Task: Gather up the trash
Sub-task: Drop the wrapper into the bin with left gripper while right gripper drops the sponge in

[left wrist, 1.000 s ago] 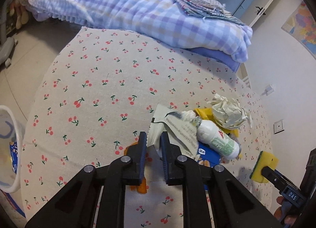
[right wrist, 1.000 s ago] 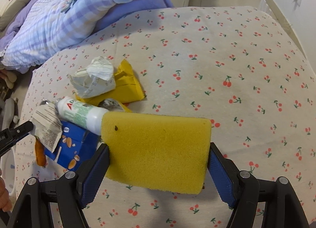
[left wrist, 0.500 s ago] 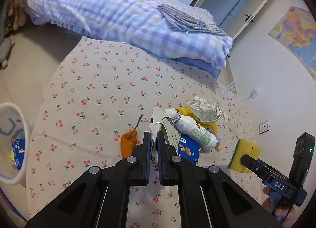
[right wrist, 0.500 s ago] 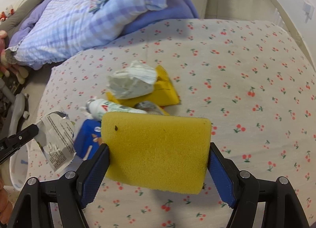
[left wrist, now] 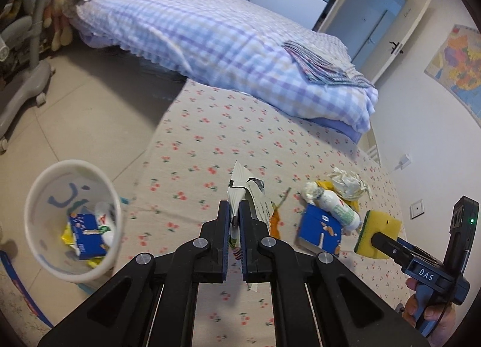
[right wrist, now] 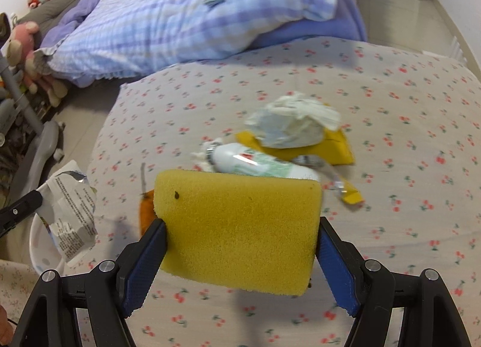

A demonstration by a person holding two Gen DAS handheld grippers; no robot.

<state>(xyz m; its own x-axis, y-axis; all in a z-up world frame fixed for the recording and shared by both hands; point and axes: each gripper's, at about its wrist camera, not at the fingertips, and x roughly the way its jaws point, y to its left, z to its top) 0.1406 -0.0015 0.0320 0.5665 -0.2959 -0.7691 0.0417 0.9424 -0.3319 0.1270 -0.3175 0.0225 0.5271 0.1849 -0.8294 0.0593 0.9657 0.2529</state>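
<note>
Wrapper (left wrist: 251, 196): a torn white and silver packet, pinched between the nearly closed jaws of the left gripper (left wrist: 235, 214) and raised clear of the table (left wrist: 210, 136). From the right wrist view the same wrapper (right wrist: 70, 211) hangs from the left fingertips above the bin (right wrist: 42, 244). The left gripper points forward and slightly downward over the table's near edge. The bin (left wrist: 72, 217), a white pail on the floor, sits to its left and holds a blue carton and other litter.

Right gripper (right wrist: 240, 232): level, jaws set wide and clamped on a yellow sponge (right wrist: 237, 226), held above the table just before the remaining trash. A hand (left wrist: 433, 314) grips its handle.

Remaining trash lies together on the table: an orange peel (left wrist: 275, 222), a blue carton (left wrist: 321, 228), a white bottle (left wrist: 333, 207) across it, then a yellow bag (right wrist: 339, 144) with a crumpled white wad (right wrist: 291, 124) on top. Beyond the table is a bed (left wrist: 210, 34) under a checked quilt.
</note>
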